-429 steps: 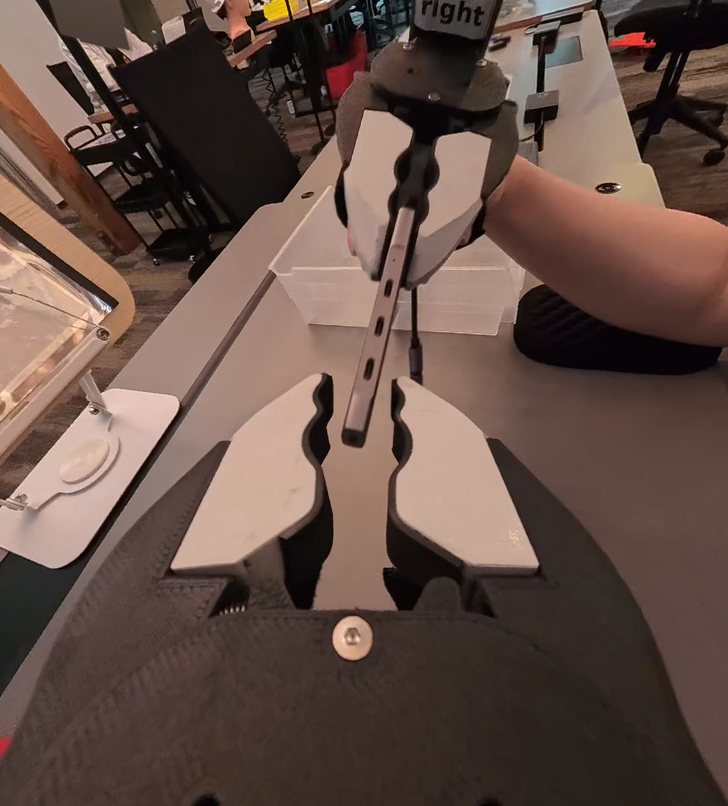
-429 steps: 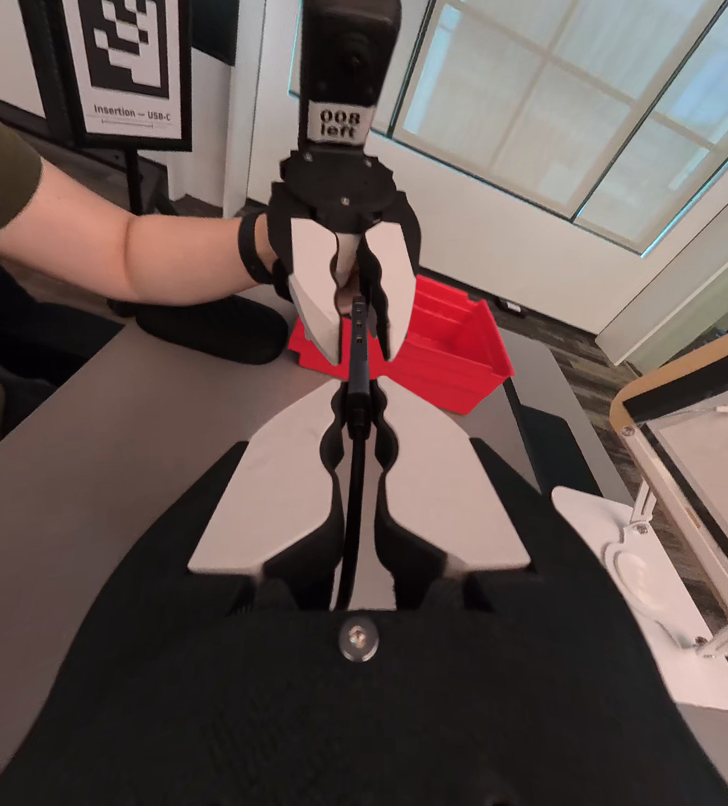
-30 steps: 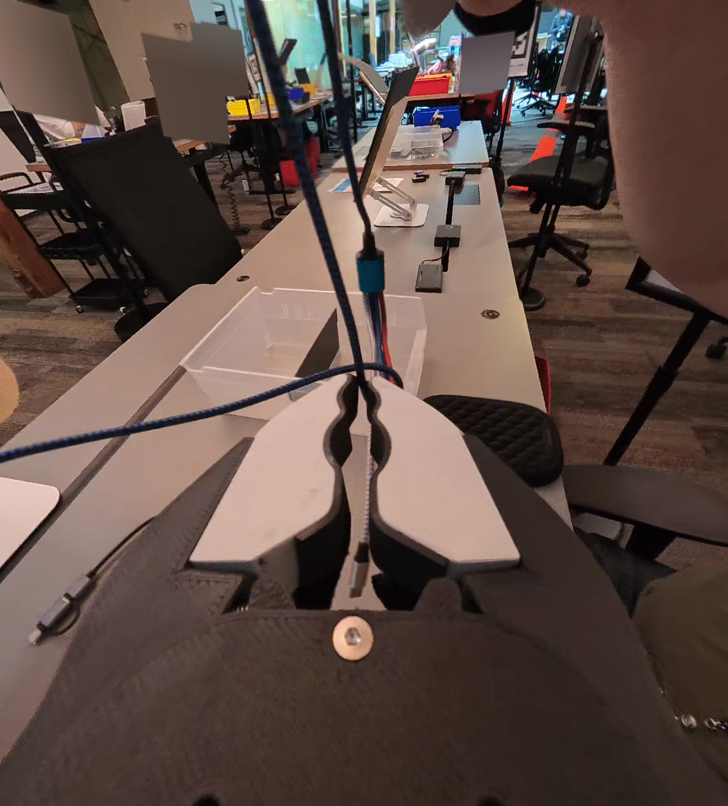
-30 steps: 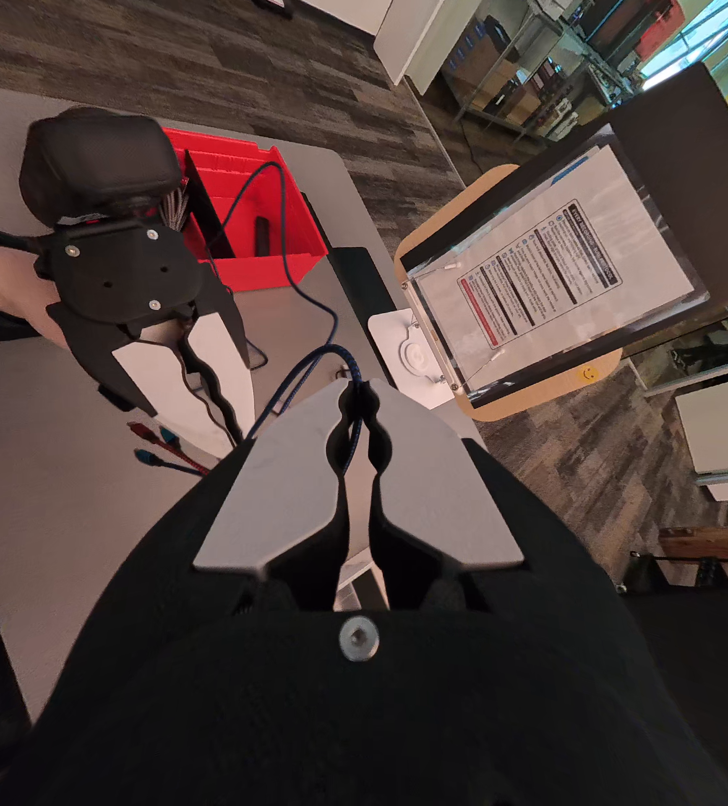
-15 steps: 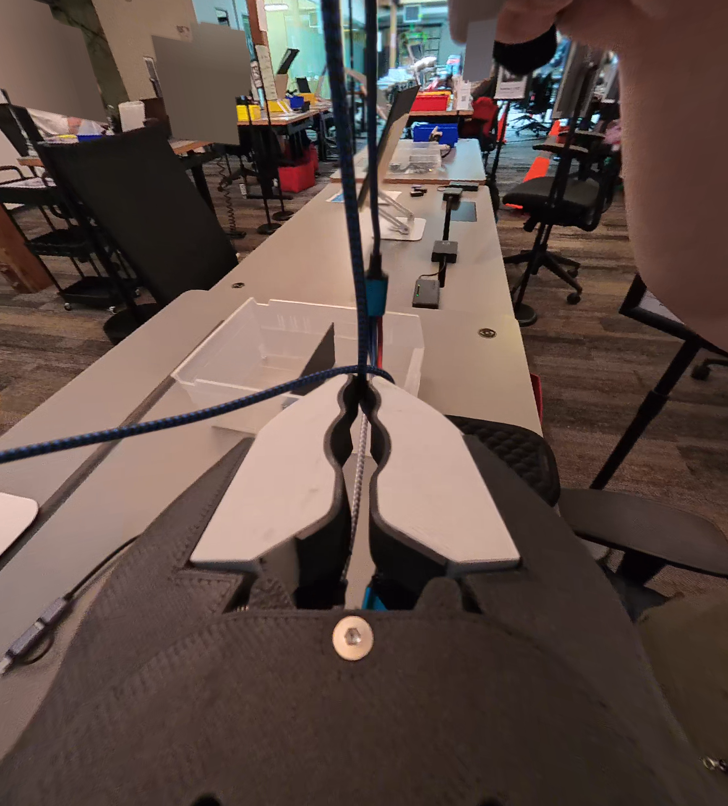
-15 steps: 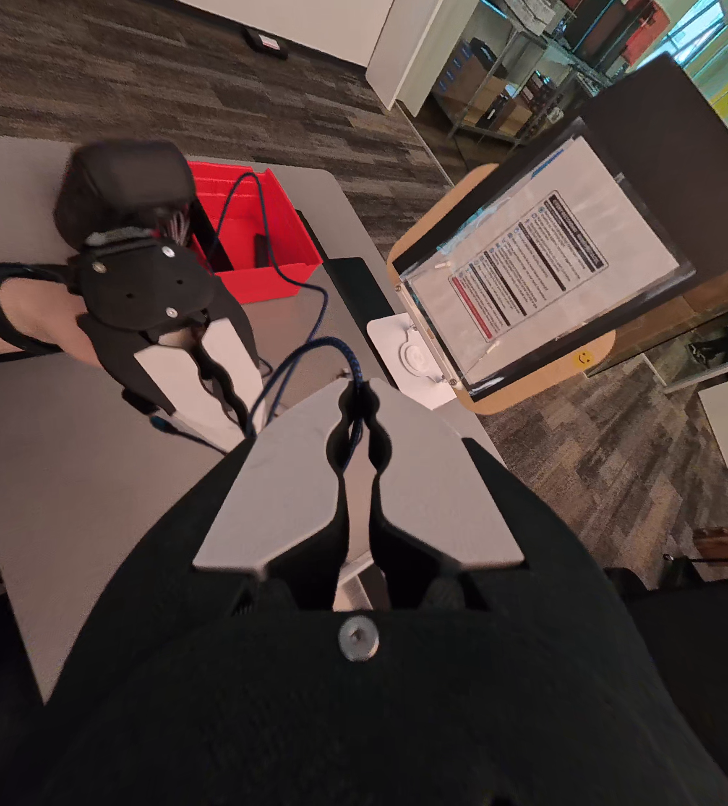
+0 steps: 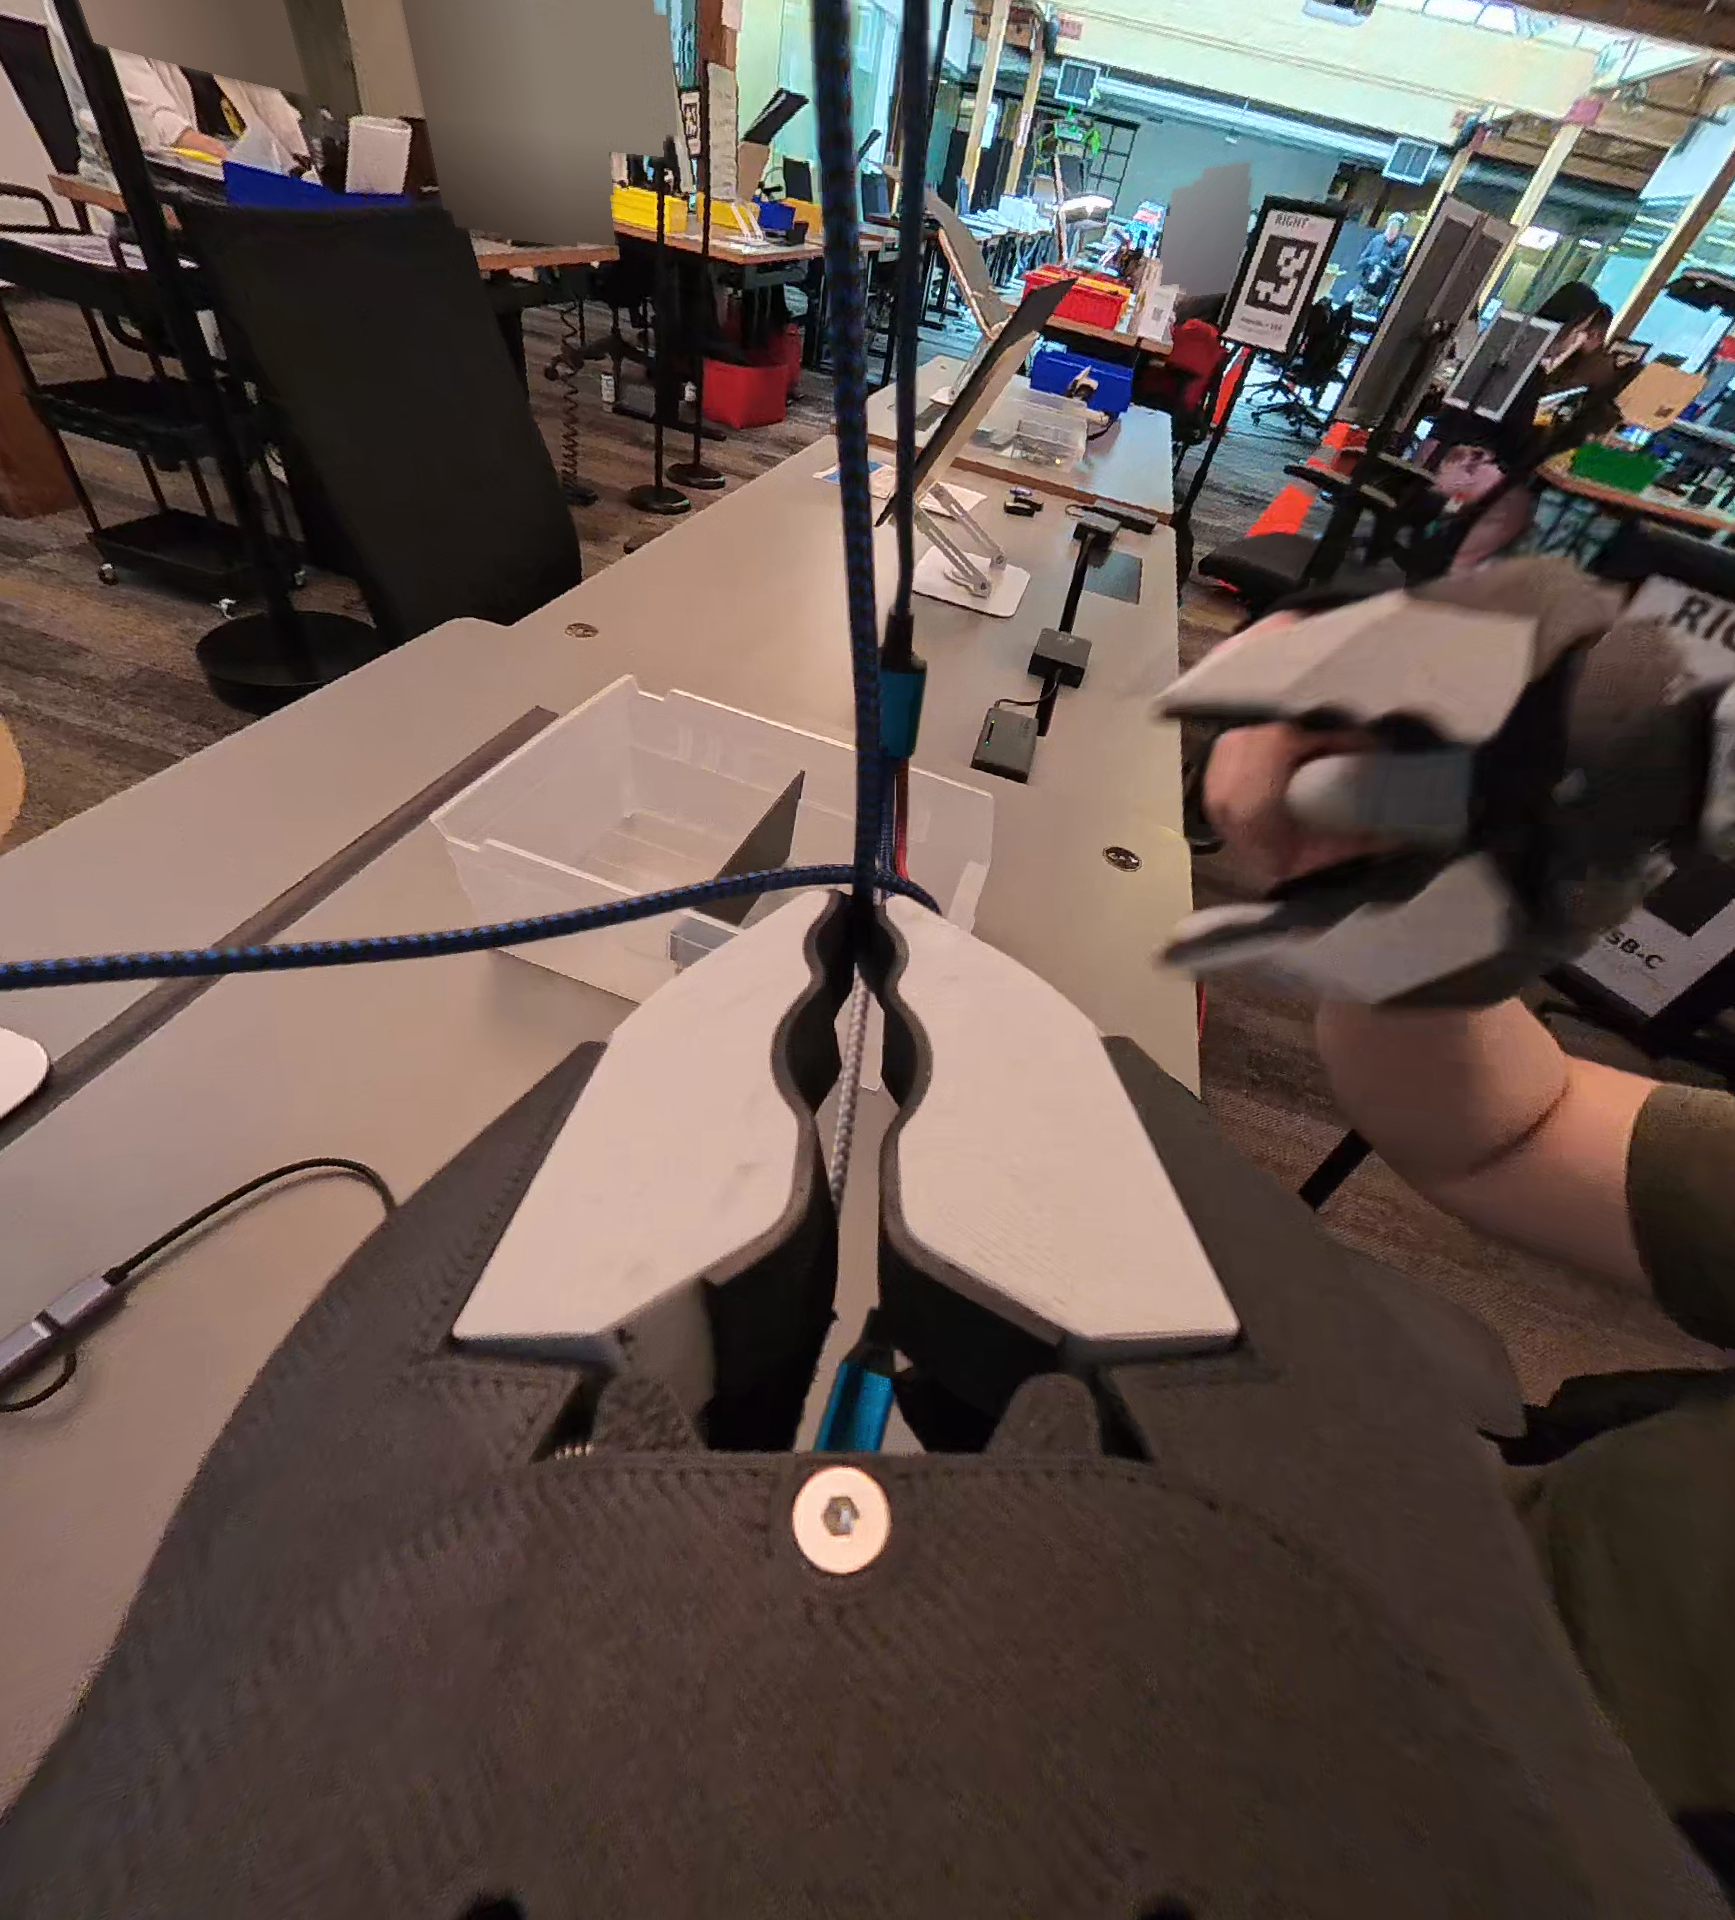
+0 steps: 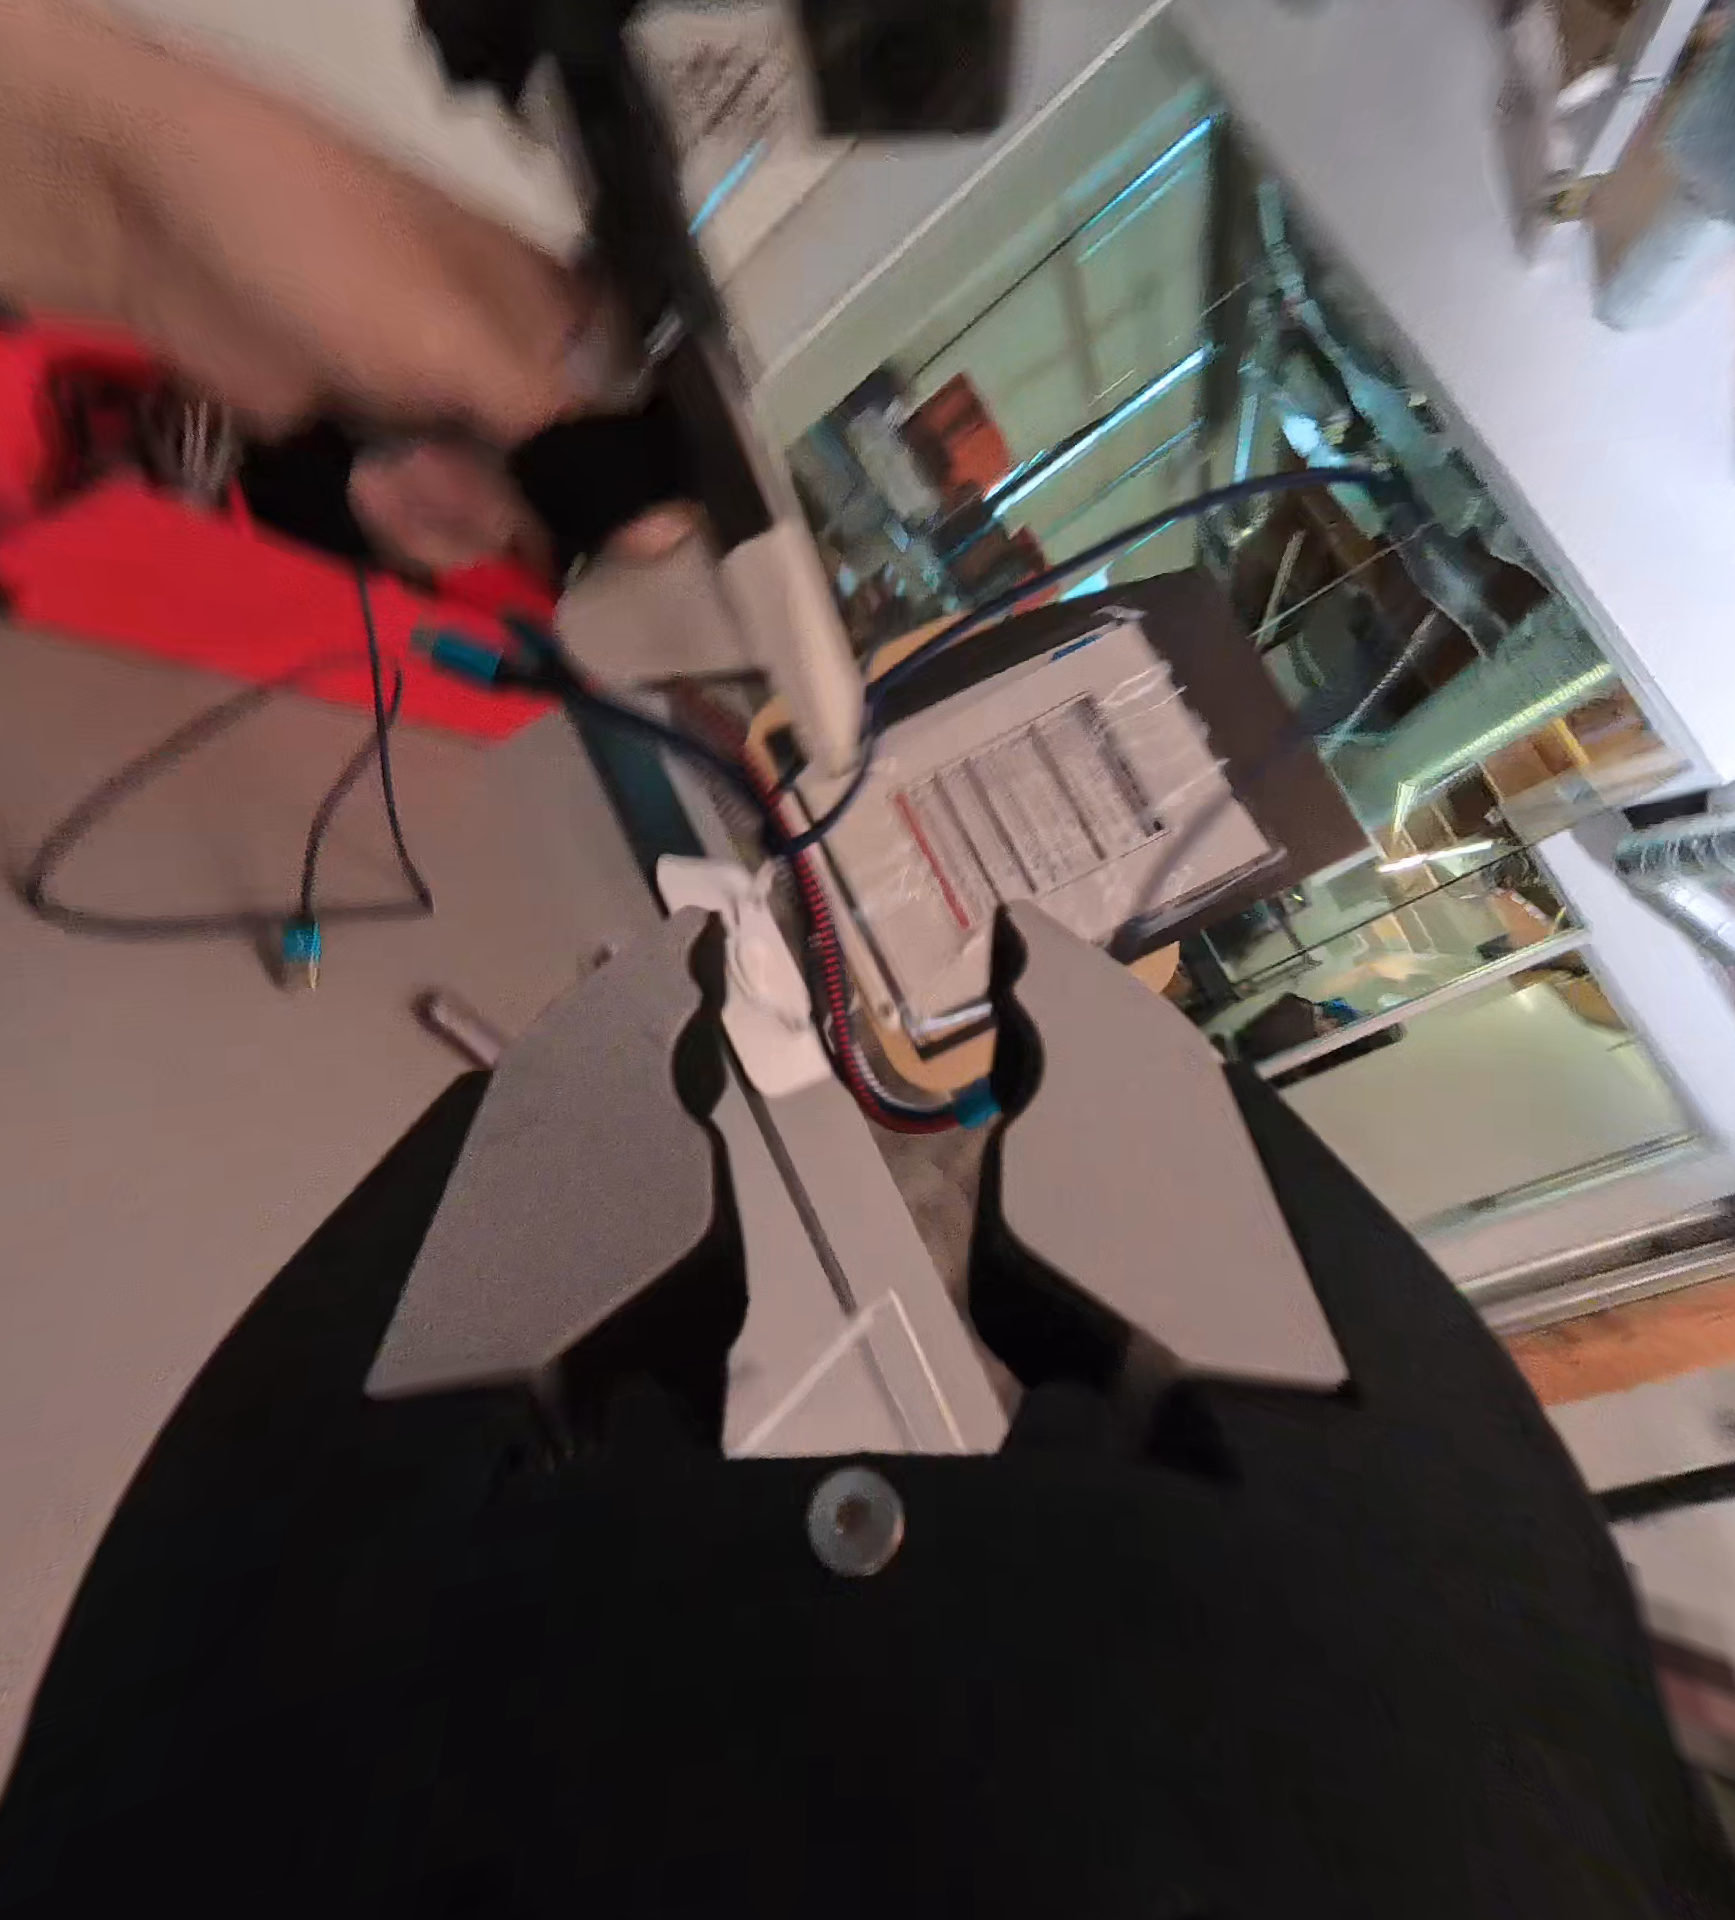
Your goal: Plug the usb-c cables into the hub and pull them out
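My left gripper (image 7: 868, 925) is shut on a bundle of braided usb-c cables. One blue braided cable (image 7: 323, 951) runs off left from its tips and another (image 7: 847, 416) rises straight up beside a black cable with a blue plug (image 7: 899, 717). A blue plug (image 7: 858, 1403) hangs between the fingers. The grey hub (image 7: 32, 1340) lies on the table at the left with its black lead. My right gripper (image 8: 852, 935) is open and empty; it also shows blurred in the left wrist view (image 7: 1362, 790). A red-and-black cable (image 8: 821, 935) with a blue plug (image 8: 977, 1107) hangs before it.
A clear plastic bin (image 7: 676, 821) stands ahead on the grey table (image 7: 271, 1091). A red bin (image 8: 167, 561) sits behind loose cables, one with a blue plug (image 8: 302, 945). A framed paper sign (image 8: 1050, 821) stands past the table edge. Office chairs and other desks lie beyond. The gap from one gripper's tips to the other's is roughly 7 cm. The grey hub (image 7: 32, 1340) is about 40 cm from my left fingertips.
My right gripper has opened, let go of the blue braided cable and swung down to the right of the left gripper. My left gripper stays shut on the cable bundle.
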Demonstrator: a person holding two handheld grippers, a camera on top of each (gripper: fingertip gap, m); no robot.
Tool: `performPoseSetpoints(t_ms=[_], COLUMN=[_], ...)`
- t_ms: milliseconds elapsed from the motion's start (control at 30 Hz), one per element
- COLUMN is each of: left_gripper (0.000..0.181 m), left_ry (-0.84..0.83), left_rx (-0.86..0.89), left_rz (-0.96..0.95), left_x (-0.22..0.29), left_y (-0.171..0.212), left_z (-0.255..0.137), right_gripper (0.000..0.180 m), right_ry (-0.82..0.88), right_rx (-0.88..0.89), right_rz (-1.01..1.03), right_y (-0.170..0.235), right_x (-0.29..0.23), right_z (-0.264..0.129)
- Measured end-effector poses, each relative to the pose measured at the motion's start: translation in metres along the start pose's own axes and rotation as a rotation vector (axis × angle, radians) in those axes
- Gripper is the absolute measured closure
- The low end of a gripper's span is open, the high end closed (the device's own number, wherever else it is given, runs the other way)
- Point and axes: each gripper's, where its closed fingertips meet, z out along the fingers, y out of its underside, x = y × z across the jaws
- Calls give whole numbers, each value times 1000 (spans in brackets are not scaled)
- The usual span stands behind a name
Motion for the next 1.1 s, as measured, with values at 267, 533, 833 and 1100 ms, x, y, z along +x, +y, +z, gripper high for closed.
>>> performPoseSetpoints(t_ms=[267,533,833,1100], left_gripper=[178,178,178,177], left_ry=[28,56,202,448], left_rx=[-8,12,154,300], left_rz=[-21,25,28,116], left_x=[8,8,29,67], left_y=[5,7,4,0], left_z=[-4,-25,-44,-61], right_gripper=[163,174,176,177], right_ry=[-42,-181,-528,-738], right_rx=[-133,-77,83,310], right_rz=[-307,-30,570,972], right_y=[36,36,23,-1], right_x=[-16,-5,3,-1], right_z=[58,41,27,26])
